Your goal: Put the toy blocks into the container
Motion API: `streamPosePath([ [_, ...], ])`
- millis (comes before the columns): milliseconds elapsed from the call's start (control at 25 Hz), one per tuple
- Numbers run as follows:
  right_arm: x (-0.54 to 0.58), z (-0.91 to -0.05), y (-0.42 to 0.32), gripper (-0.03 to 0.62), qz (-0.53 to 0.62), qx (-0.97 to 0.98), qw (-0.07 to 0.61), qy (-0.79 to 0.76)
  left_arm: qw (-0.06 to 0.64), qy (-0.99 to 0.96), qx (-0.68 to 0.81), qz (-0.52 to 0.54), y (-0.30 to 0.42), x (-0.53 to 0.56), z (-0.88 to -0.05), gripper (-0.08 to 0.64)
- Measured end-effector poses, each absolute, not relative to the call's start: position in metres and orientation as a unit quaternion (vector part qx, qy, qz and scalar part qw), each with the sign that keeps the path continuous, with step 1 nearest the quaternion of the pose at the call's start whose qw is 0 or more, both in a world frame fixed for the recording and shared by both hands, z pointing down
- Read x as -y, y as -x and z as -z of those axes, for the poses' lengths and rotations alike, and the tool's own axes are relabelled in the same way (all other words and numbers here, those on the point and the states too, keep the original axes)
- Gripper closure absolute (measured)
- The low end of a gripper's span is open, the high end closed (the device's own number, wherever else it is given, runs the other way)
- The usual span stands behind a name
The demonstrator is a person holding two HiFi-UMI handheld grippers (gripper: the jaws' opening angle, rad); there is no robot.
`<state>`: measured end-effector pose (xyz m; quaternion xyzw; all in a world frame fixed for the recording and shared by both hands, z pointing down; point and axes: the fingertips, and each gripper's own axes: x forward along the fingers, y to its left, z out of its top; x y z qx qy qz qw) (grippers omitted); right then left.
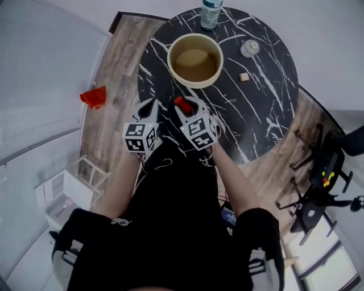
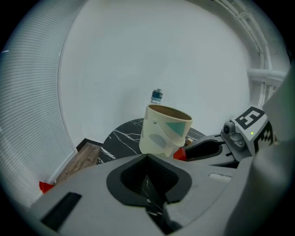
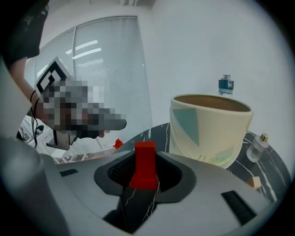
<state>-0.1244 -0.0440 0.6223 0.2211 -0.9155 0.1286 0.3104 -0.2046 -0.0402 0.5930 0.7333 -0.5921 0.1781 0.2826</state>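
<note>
Between the jaws of the right gripper (image 1: 186, 108) stands a red block (image 3: 144, 166). The pads press on its two flat sides, and its upper end sticks out past the tips. The left gripper (image 2: 147, 159) is just beside it at 9 o'clock, with its jaws pressed together and nothing between them.

The block looks like a small, stiff and light piece with smooth faces, so it probably needs only a mild squeeze. The grip on the flat opposite sides seems the safe one, because a hold on the edges could let it twist or slip out.

At 12 o'clock from both grippers, near them on the black marble table (image 1: 267, 108), stands the cream container (image 1: 195, 59). It is upright and open, and no block can be seen inside it. A small wooden block (image 1: 244, 77) lies on the table at about 4 o'clock from the container, well apart from the grippers. A small jar (image 1: 249, 48) stands at 2 o'clock from the container, and a bottle (image 1: 210, 14) at 12 o'clock, at the far edge.
</note>
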Motion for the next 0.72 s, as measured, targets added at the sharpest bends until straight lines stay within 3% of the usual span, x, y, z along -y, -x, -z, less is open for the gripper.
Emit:
streamPosePath([
  [720,0.1,-0.5,0.138,0.469,-0.057,0.906,0.209,-0.363,0.189,-0.817,0.534,-0.111,0.215,0.112,-0.499,0.56],
])
